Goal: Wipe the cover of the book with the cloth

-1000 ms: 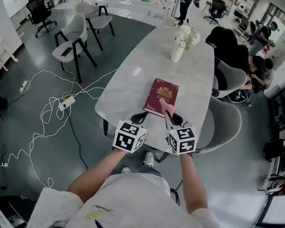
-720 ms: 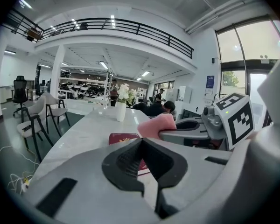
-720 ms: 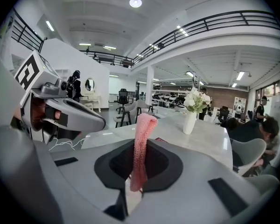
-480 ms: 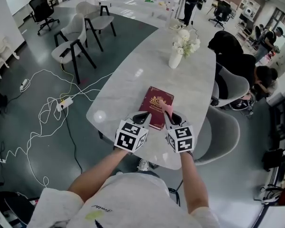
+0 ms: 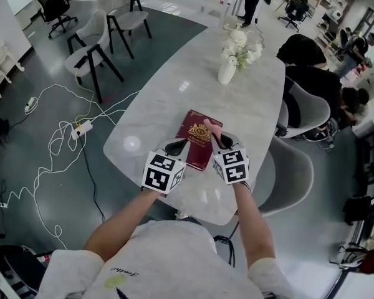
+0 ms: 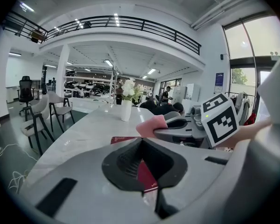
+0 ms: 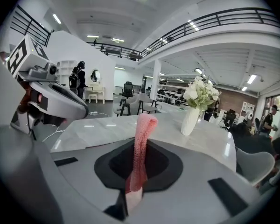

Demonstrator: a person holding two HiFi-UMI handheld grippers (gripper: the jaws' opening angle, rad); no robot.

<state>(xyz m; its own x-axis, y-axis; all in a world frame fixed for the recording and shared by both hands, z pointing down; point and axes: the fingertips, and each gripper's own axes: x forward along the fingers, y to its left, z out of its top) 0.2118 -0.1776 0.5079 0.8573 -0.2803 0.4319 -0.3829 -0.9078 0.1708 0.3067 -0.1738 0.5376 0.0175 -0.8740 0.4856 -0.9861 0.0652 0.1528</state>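
Your right gripper (image 5: 219,143) pinches the soft, limp pink cloth (image 5: 210,128). Your left gripper (image 5: 176,146) is closed and empty, so brace the stiff book (image 5: 194,131) by its edge.

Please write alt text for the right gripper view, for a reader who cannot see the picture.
The right gripper is shut on a pink cloth, which stands up between its jaws. Beyond it lies a pale marble table with a white vase of flowers; the left gripper shows at upper left.

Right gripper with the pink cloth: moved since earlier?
Yes. The right gripper carried the pink cloth farther up the dark red book, toward the white vase.
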